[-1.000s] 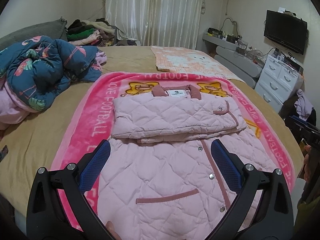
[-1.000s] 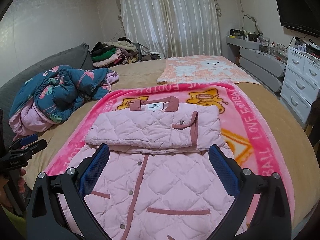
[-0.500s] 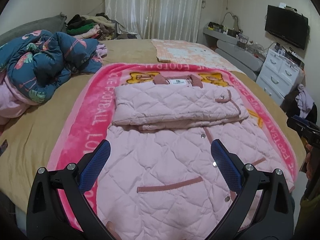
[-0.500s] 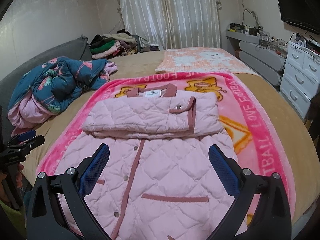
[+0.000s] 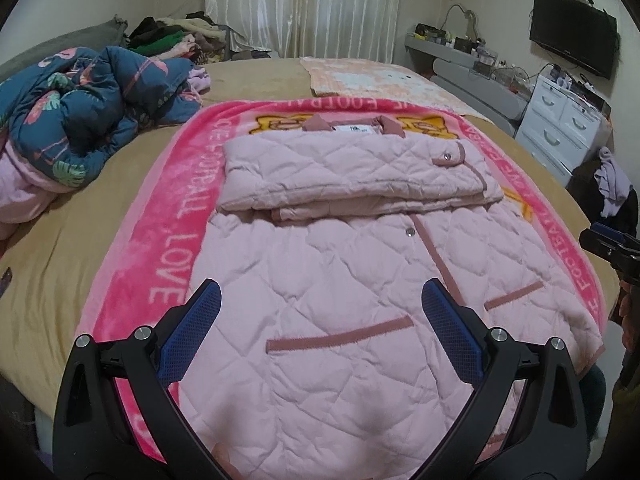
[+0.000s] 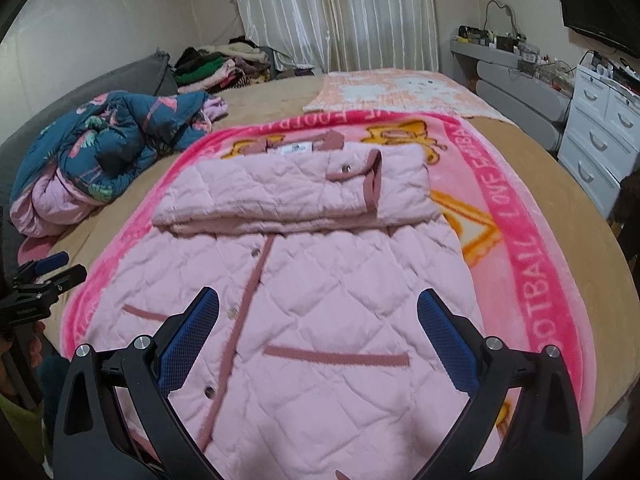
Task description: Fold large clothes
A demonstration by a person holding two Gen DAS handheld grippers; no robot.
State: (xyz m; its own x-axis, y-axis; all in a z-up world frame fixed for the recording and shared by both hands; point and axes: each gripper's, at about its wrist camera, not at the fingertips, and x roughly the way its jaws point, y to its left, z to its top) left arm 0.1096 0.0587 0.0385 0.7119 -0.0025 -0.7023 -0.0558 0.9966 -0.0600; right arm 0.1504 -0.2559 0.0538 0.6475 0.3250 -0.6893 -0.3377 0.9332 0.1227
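Observation:
A pink quilted coat (image 5: 340,280) lies front-up on a pink blanket (image 5: 168,248) on the bed, collar at the far end. Its sleeves are folded across the chest in a flat band (image 5: 352,168). It also shows in the right wrist view (image 6: 320,288). My left gripper (image 5: 320,320) is open and empty, hovering above the coat's lower left part. My right gripper (image 6: 318,320) is open and empty above the lower right part. The right gripper shows at the left view's right edge (image 5: 612,248); the left gripper shows at the right view's left edge (image 6: 36,284).
A crumpled blue floral quilt (image 5: 80,108) lies on the bed's left side. An orange-white blanket (image 5: 372,80) lies at the far end. Piled clothes (image 5: 172,36) sit far left. White drawers (image 5: 560,128) and a wall TV (image 5: 572,48) stand on the right.
Both grippers have moved back toward the coat's hem and tilted downward; more of the lower coat and its pockets shows. Both stay open.

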